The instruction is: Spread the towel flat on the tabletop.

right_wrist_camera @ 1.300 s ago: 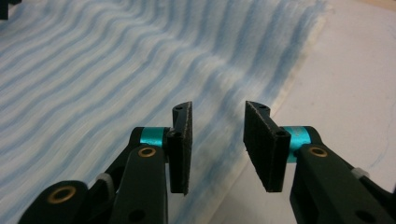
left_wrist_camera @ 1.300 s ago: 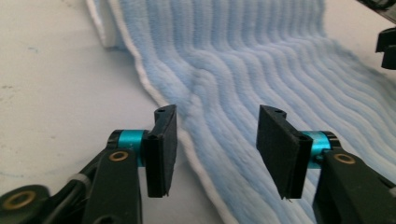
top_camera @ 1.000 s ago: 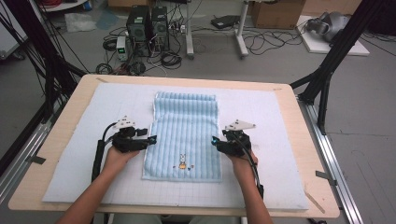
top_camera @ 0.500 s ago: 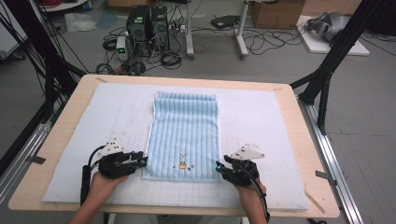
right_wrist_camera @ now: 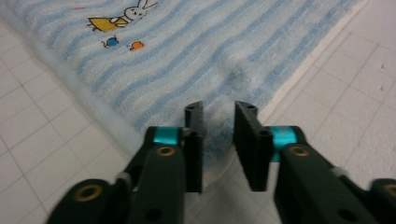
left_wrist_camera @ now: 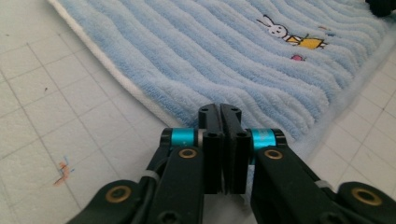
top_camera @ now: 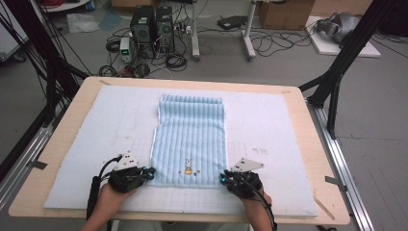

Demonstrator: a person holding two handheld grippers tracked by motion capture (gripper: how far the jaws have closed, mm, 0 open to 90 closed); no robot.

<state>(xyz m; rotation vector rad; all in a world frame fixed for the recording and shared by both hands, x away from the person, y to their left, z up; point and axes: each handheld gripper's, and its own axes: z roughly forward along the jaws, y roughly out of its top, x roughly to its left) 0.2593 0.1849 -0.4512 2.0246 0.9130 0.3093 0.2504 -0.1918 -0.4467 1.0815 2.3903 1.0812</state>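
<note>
the left gripper is closed at the towel's near left corner; whether it pinches cloth is hidden. the right gripper, narrow and just closing, has the near right corner between its jaws.

One light blue towel lies on one white gridded mat. On the towel's near end sits one embroidered rabbit. Two grippers flank that end: the left gripper and the right gripper.
</note>
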